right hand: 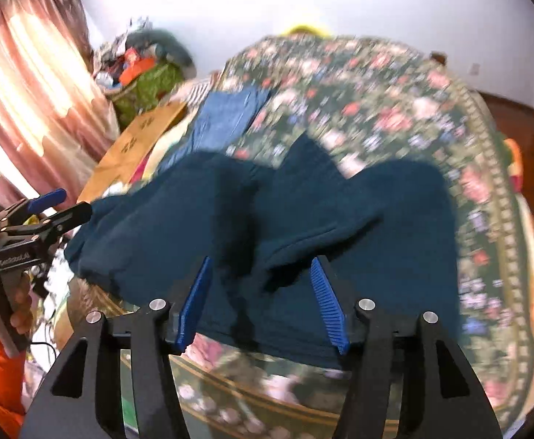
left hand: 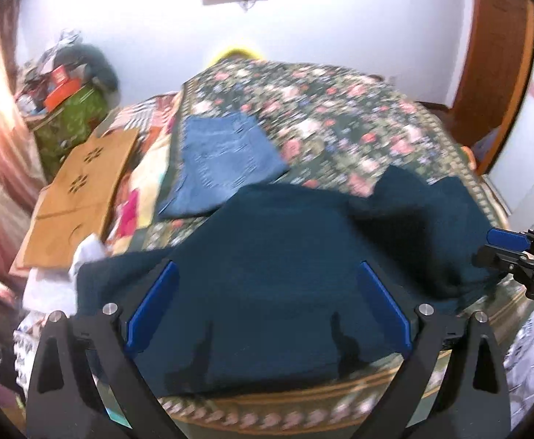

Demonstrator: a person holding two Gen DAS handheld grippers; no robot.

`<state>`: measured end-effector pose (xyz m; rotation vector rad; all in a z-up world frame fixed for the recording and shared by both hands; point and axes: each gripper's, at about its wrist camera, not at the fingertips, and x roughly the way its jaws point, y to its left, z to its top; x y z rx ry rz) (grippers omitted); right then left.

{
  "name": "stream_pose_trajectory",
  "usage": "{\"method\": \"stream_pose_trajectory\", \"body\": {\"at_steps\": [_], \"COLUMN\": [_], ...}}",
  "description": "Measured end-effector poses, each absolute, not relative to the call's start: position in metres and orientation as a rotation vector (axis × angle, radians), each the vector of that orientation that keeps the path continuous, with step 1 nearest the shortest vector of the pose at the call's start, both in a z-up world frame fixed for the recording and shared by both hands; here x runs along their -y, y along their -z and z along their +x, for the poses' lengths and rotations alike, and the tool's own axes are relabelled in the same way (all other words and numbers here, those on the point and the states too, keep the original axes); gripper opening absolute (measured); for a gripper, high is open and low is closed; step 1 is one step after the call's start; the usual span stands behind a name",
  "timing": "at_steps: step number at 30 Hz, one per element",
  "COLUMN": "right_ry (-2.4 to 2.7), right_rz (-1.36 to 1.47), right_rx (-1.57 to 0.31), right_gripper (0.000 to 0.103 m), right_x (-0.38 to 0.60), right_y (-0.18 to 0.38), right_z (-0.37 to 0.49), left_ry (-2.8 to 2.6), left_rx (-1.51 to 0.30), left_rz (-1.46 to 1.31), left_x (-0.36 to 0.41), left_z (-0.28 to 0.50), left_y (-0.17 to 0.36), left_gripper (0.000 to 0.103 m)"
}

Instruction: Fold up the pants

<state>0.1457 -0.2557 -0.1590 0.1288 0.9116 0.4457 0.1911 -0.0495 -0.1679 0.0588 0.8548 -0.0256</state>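
Note:
Dark teal pants (left hand: 285, 256) lie rumpled across the near part of a bed with a floral cover (left hand: 340, 117); they also show in the right wrist view (right hand: 303, 219). My left gripper (left hand: 268, 270) is open, its blue pads spread wide just above the pants near the bed's front edge. My right gripper (right hand: 261, 267) is open above the pants, holding nothing. The right gripper shows at the right edge of the left wrist view (left hand: 501, 248); the left one shows at the left of the right wrist view (right hand: 62, 205). Both views are motion-blurred.
Folded light blue jeans (left hand: 223, 161) lie farther back on the bed. A brown cardboard sheet (left hand: 80, 190) and a cluttered green-covered stand (left hand: 69, 117) sit at the left, by pink curtains (right hand: 29, 91). A wooden door frame (left hand: 497, 73) is at the right.

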Motion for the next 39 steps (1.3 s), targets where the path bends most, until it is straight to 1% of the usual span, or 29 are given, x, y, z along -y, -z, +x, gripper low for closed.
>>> {"method": "stream_pose_trajectory", "body": {"at_steps": [3,6,12,15,21,22,23,24,26,28,29,30,32,37,39], "right_ry": [-0.352,-0.28,-0.178,-0.153,-0.198,-0.201,-0.205,-0.209,-0.213,-0.215,-0.216,-0.217,-0.218,-0.209,-0.206], "right_rz": [0.119,0.146,0.222,0.247,0.271,0.276,0.288,0.295,0.301,0.299,0.297,0.293,0.283,0.259,0.245], "right_rx": [-0.866,-0.865,-0.927,-0.946,-0.973,-0.97,-0.971,-0.972,-0.971,-0.97,-0.97,-0.969,-0.968,-0.969,-0.971], "right_gripper": [0.053,0.053,0.053,0.053,0.053,0.053,0.053,0.053,0.053,0.053,0.053,0.053,0.053,0.053,0.053], "right_x": [0.28,0.307,0.347,0.352,0.351,0.352,0.353,0.353,0.355,0.354,0.354,0.354,0.353,0.35,0.349], "right_y": [0.154,0.16,0.19,0.204,0.222,0.224,0.225,0.224,0.224,0.224,0.224,0.224,0.223,0.222,0.221], "right_z": [0.141,0.14,0.134,0.132,0.123,0.123,0.123,0.124,0.123,0.121,0.121,0.12,0.119,0.118,0.118], "left_ry": [0.089,0.176,0.282,0.346,0.274,0.273,0.278,0.29,0.297,0.303,0.295,0.278,0.264,0.211,0.196], "left_rx": [-0.845,-0.873,-1.031,-1.093,-1.041,-1.031,-1.03,-1.031,-1.034,-1.029,-1.028,-1.029,-1.027,-1.012,-1.045], "left_rz": [0.062,0.068,0.111,0.103,0.221,0.24,0.252,0.276,0.316,0.345,0.343,0.323,0.265,0.192,0.158], "left_x": [0.075,0.11,0.171,0.198,0.228,0.233,0.235,0.241,0.245,0.244,0.242,0.234,0.216,0.167,0.145], "left_z": [0.203,0.219,0.248,0.256,0.265,0.266,0.267,0.268,0.273,0.274,0.275,0.274,0.273,0.252,0.244], "left_y": [0.16,0.163,0.206,0.228,0.242,0.243,0.244,0.246,0.249,0.251,0.251,0.248,0.239,0.222,0.226], "left_gripper": [0.099,0.099,0.099,0.099,0.098,0.096,0.088,0.079,0.07,0.057,0.041,0.031,0.026,0.026,0.026]}}
